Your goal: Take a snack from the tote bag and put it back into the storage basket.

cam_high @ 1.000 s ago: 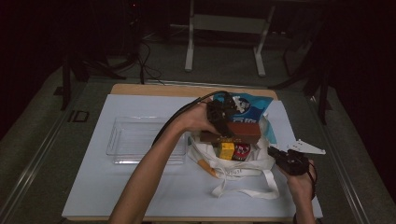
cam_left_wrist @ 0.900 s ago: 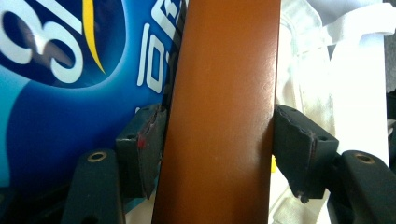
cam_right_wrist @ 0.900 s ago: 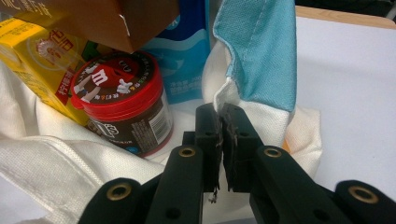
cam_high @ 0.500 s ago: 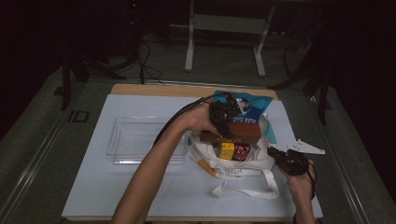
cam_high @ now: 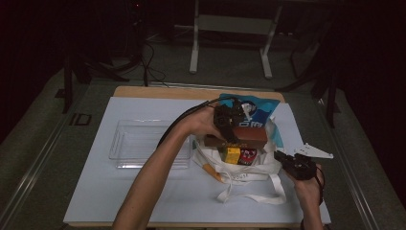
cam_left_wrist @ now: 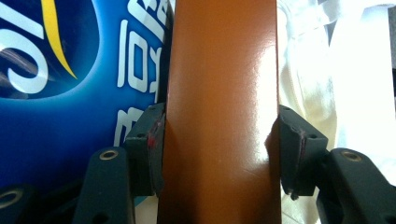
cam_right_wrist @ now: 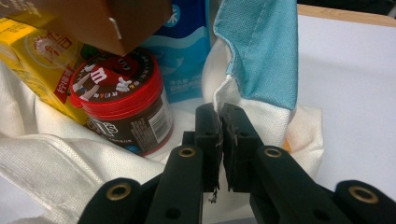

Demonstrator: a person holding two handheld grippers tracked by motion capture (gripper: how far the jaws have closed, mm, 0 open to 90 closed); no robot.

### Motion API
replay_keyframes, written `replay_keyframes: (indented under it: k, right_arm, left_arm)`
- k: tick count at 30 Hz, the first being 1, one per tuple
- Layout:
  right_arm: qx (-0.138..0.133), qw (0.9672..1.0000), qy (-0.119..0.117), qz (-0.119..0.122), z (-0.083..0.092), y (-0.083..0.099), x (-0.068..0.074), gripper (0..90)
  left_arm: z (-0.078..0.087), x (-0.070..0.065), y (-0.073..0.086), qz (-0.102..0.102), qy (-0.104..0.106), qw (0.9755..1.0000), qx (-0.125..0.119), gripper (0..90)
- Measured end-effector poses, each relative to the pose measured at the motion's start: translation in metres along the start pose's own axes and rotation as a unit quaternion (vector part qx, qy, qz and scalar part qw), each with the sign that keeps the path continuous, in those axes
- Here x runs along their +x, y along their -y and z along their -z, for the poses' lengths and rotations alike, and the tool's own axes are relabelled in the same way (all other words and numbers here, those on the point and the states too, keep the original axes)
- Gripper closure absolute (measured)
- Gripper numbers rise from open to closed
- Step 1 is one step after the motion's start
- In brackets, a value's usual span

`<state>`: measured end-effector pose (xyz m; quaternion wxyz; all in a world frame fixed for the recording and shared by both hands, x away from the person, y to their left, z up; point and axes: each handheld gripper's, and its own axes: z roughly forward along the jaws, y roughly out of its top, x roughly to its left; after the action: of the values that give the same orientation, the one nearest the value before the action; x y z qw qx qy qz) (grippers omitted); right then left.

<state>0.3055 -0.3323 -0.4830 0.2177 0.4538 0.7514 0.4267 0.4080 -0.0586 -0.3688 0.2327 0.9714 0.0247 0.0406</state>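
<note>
Left gripper view shows the left hand-held gripper (cam_left_wrist: 217, 140) with its jaws on both sides of the brown box (cam_left_wrist: 219, 93), just closing on it above the white bag (cam_high: 239, 165). Right hand-held gripper (cam_right_wrist: 221, 116) is clamped on the bag's rim, on the bench (cam_high: 95, 201).
</note>
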Motion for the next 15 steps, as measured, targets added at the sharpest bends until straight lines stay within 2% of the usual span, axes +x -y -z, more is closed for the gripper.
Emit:
replay_keyframes:
  k: [9, 15]
  right_arm:
    - [0.0, 1.0, 0.001, 0.002, 0.0, 0.0, 0.0, 85.4]
    - [0.0, 1.0, 0.001, 0.002, 0.0, 0.0, 0.0, 85.4]
  left_arm:
    - [0.01, -0.005, 0.004, -0.012, -0.002, 0.9999, -0.001, 42.9]
    - [0.019, -0.011, 0.01, -0.019, -0.008, 0.9997, -0.015, 42.9]
